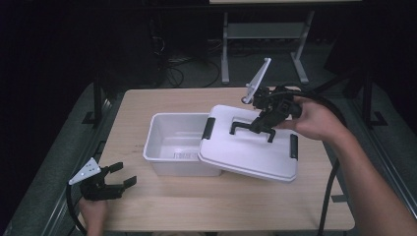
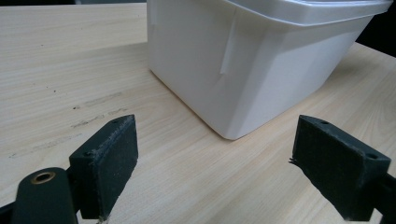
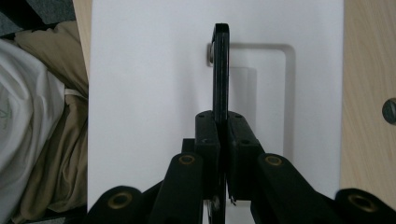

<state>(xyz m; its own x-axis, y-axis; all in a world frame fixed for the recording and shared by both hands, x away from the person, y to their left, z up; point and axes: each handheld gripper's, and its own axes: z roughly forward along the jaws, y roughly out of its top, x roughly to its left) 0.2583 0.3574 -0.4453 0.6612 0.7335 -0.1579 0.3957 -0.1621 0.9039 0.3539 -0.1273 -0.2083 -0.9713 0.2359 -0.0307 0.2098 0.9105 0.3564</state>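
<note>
High view first: a white rectangular plastic storage box (image 1: 169, 147) sits open near the middle of the light wooden table (image 1: 142, 206). Its white plastic lid (image 1: 251, 150), with black clips at both short ends, lies tilted, one end resting over the box's right rim and the rest sticking out to the right. The right gripper (image 1: 260, 129) reaches in from the right and pinches the black carry handle (image 1: 246, 125) on top of the lid, its jaws pressed together on the bar. The left gripper (image 1: 123, 176) rests low at the table's front left corner, well apart from the box, its jaws spread with nothing between them.

Left gripper view: the two black pads (image 2: 112, 163) stand wide apart above bare wood. Ahead of them stands a rounded corner of the white box (image 2: 243, 79), not touching either pad, with the edge of the lid (image 2: 317, 9) overhanging its top.

Right gripper view: both black pads (image 3: 208, 140) squeeze the thin black handle (image 3: 221, 70) edge-on between them. Beneath it spreads the flat white lid (image 3: 149, 93) with its recessed handle well. Beige and white cloth shows at the left edge, and table wood (image 3: 369, 70) at the right.
</note>
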